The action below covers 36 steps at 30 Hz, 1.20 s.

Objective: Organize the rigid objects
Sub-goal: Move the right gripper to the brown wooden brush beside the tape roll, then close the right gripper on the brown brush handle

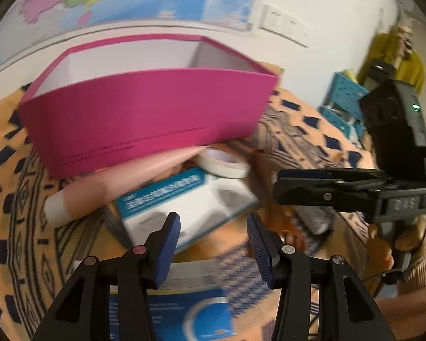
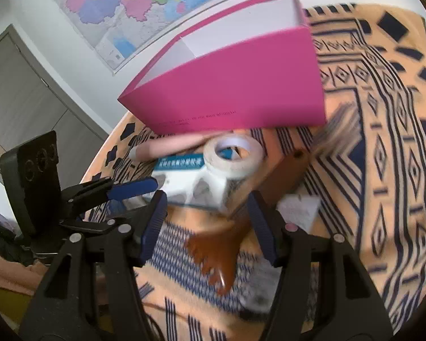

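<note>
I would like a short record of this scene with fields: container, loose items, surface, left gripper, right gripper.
container: pink box, open top, nothing visible inside
loose items: tape roll, pink tube, blue-white carton, brown comb
surface: patterned orange cloth
left gripper: open, empty
right gripper: open, above the comb, empty

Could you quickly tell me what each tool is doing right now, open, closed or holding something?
Left tool: open, holding nothing, above the white and blue box.
Right tool: open, holding nothing, over the brown comb.

Home room, wall map (image 2: 133, 2), patterned orange cloth (image 2: 383, 142), grey door (image 2: 22, 99), wall sockets (image 1: 284, 24)
</note>
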### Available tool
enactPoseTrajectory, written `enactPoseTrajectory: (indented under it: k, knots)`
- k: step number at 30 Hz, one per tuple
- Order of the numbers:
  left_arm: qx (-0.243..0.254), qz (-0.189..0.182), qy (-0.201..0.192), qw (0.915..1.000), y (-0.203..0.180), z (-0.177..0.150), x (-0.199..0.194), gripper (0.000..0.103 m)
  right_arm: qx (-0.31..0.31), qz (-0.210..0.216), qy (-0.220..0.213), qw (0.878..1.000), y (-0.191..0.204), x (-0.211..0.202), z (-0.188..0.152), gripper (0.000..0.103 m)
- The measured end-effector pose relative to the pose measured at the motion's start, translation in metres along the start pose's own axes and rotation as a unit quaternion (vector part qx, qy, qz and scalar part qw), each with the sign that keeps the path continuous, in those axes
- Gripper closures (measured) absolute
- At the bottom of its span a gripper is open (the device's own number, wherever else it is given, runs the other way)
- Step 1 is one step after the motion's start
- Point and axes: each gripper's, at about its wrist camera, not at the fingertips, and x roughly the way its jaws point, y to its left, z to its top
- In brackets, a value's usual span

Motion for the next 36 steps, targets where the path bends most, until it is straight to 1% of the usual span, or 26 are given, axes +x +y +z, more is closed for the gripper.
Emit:
enactPoseTrajectory:
  k: [3, 4, 6, 8, 11, 17, 22, 25, 27, 28, 30, 32, 33, 34, 36]
  knots:
    - [0.024, -0.023, -0.001, 0.9994, -0.015, 0.001, 0.0, 0.053, 0.006, -0.015, 0.009, 1.0, -0.003, -0.002, -0.006, 0.042]
    - [0.029, -0.027, 0.001, 0.9992, -0.019, 0.002, 0.002, 0.053, 0.008, -0.022, 0.012, 1.0, -0.005, -0.002, -0.008, 0.042]
    - [0.04, -0.026, 0.009, 0.9988, -0.026, 0.001, 0.007, 0.053, 0.012, -0.022, 0.01, 1.0, -0.007, -0.004, -0.01, 0.042]
    - [0.045, -0.028, 0.018, 0.9984, -0.03, -0.001, 0.011, 0.053, 0.013, -0.042, 0.01, 0.999, -0.01, -0.006, -0.009, 0.043]
    - [0.046, -0.039, 0.026, 0.9978, -0.031, -0.002, 0.014, 0.053, 0.021, -0.063, 0.013, 0.998, -0.015, -0.006, -0.007, 0.043]
    - [0.043, -0.051, 0.038, 0.997, -0.035, 0.0, 0.023, 0.053, 0.037, -0.065, 0.018, 0.997, -0.019, 0.008, 0.001, 0.043]
    - [0.046, -0.054, 0.051, 0.9962, -0.039, 0.001, 0.031, 0.053, 0.027, -0.08, 0.009, 0.996, -0.014, 0.017, 0.006, 0.044]
    - [0.043, -0.054, 0.057, 0.996, -0.038, 0.001, 0.035, 0.053, 0.013, -0.109, 0.002, 0.994, -0.012, 0.022, 0.007, 0.066]
    - [0.042, -0.055, 0.056, 0.9961, -0.038, 0.001, 0.035, 0.053, 0.014, -0.114, -0.001, 0.993, -0.013, 0.023, 0.007, 0.071]
    - [0.041, -0.055, 0.056, 0.996, -0.037, 0.001, 0.035, 0.053, 0.012, -0.117, -0.002, 0.993, -0.014, 0.023, 0.007, 0.075]
    - [0.039, -0.057, 0.056, 0.996, -0.037, 0.002, 0.034, 0.053, 0.021, -0.109, -0.006, 0.994, -0.019, 0.02, 0.007, 0.077]
    - [0.037, -0.059, 0.057, 0.996, -0.036, 0.002, 0.034, 0.053, 0.03, -0.102, -0.012, 0.994, -0.022, 0.018, 0.006, 0.082]
    - [0.035, -0.06, 0.057, 0.9959, -0.037, 0.004, 0.036, 0.053, 0.04, -0.088, -0.018, 0.995, -0.025, 0.015, 0.005, 0.087]
    - [0.033, -0.063, 0.058, 0.9958, -0.037, 0.005, 0.037, 0.053, 0.047, -0.075, -0.026, 0.996, -0.028, 0.011, 0.004, 0.102]
    - [0.027, -0.072, 0.063, 0.995, -0.037, 0.006, 0.039, 0.053, 0.056, -0.055, -0.031, 0.996, -0.029, 0.007, 0.003, 0.102]
